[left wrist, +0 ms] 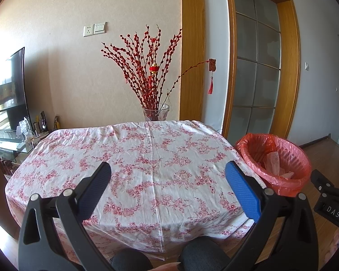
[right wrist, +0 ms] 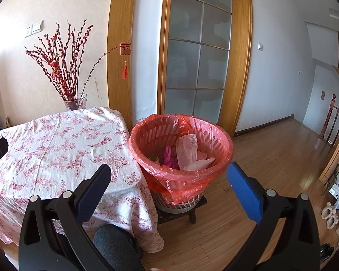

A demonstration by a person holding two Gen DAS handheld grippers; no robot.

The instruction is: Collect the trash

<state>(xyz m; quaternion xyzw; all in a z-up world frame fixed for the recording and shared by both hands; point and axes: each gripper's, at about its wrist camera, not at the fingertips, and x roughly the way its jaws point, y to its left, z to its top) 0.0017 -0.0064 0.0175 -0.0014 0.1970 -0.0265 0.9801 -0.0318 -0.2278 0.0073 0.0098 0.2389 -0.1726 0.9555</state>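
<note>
A white slatted bin lined with a red plastic bag [right wrist: 180, 149] stands on a low stool to the right of the table; it also shows in the left wrist view [left wrist: 275, 160]. Crumpled pale plastic [right wrist: 189, 151] and a magenta scrap [right wrist: 169, 158] lie inside. My left gripper [left wrist: 168, 187] is open and empty above the table's near half. My right gripper [right wrist: 169, 187] is open and empty, just in front of the bin. No loose trash shows on the floral tablecloth [left wrist: 147, 158].
A glass vase of red branches [left wrist: 156, 113] stands behind the table's far edge. A TV [left wrist: 9, 90] and cluttered glass stand are at left. A frosted glass door [right wrist: 198, 49] is behind the bin. Wooden floor [right wrist: 271, 158] stretches right. My knees are below.
</note>
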